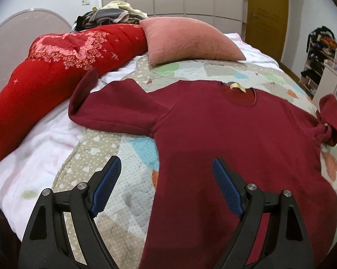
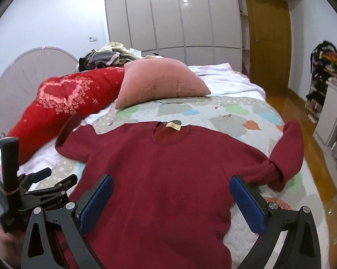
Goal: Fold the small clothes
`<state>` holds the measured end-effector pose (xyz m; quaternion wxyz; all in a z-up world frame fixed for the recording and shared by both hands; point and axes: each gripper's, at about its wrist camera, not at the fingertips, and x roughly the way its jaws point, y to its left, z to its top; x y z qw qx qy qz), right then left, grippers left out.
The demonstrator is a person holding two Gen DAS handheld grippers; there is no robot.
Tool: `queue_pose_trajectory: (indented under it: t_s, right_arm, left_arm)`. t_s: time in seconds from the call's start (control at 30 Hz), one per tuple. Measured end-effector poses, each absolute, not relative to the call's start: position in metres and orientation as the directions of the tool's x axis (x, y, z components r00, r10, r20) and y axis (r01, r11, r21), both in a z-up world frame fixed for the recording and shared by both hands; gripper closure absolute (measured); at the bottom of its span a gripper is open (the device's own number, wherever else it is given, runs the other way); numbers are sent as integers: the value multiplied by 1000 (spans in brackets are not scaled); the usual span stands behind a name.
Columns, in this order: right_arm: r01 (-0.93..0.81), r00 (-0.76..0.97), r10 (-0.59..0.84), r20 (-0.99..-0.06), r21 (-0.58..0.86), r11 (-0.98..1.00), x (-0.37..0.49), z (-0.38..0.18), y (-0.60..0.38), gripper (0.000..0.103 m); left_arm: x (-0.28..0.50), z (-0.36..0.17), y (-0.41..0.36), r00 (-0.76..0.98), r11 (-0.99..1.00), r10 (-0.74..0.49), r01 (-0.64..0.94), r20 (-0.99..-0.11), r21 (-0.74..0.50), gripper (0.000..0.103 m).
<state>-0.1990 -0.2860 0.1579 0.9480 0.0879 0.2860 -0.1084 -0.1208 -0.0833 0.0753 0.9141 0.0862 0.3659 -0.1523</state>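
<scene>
- Lower frame of the left wrist view: the left gripper (image 1: 166,168) hangs released, jaws wide and nothing between them, over the sweater's lower left edge, probably lining up for a hem or side grasp.
- Lower frame of the right wrist view: the right gripper (image 2: 171,187) is likewise spread and empty above the body.
- Centre: the dark red long-sleeved knit sweater (image 1: 224,134) lies flat, collar away, on the patchwork quilted bedspread (image 1: 128,157), spread out ready for folding.
- Right edge: its far sleeve (image 2: 285,154) is bunched and needs straightening.
- Upper centre: a pink ribbed cushion (image 1: 190,40) sits clear of the working space.
</scene>
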Motion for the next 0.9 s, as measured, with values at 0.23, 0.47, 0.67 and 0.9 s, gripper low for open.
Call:
queue_pose_trajectory:
  t_s: [0.23,0.47,0.67,0.9]
  right_arm:
    - [256,784,-127,-607,131,958,-178,148,-284,0]
    - [274,773,-162,-614,93,957,-166,139,-276,0]
    - [287,758,-177,-627,77,955,-153,132,-272,0]
    - [330,738,-231,-634,40,943,-144,124,-271,0]
  left_arm:
    - [-115,67,-91,677,935,-213,350,-705,53,19]
    - [-108,61,-96,670,933,-215,355,-711,52,19]
    - [-103,55,-96,651,936,-221,351,-726,30,19]
    - [-98,52,-94,642,938,-221,347,-734,22,19]
